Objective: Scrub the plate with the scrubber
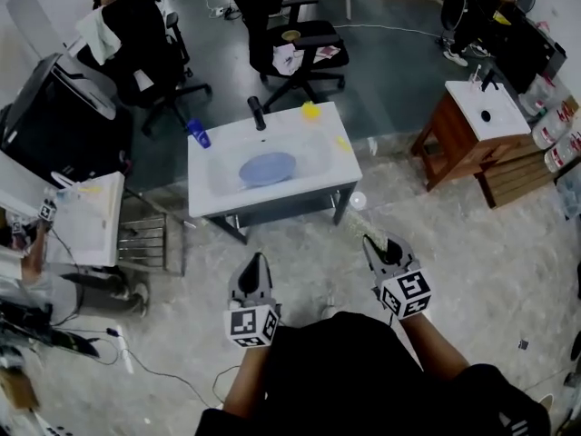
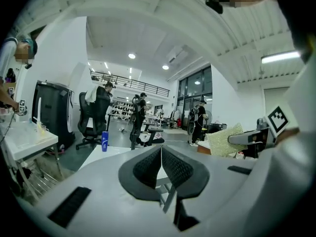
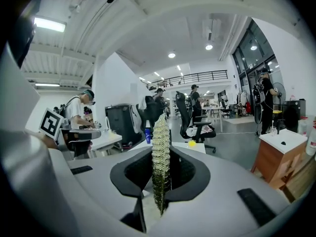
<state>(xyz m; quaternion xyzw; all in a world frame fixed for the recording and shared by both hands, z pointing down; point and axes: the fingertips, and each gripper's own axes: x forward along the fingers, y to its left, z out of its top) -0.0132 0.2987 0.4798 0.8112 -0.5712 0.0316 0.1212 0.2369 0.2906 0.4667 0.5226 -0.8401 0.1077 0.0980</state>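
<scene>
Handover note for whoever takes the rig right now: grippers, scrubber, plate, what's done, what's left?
Left gripper: jaws together, empty.
Right gripper: shut on the scrubber, which stands edge-on between the jaws.
Both are held over the floor, short of the white sink, touching nothing.
Blue plate: lying in the basin, below the black faucet.
Done: scrubber is in hand.
Left: close in on the sink, put the scrubber on the plate and scrub. The free left gripper could probably steady the plate.

Speckled pale floor [image 1: 472,271]; black office chairs [image 1: 300,39] at 12 o'clock; wooden cabinet [image 1: 454,139] at 2 o'clock; ceiling lights [image 3: 171,55] on.
</scene>
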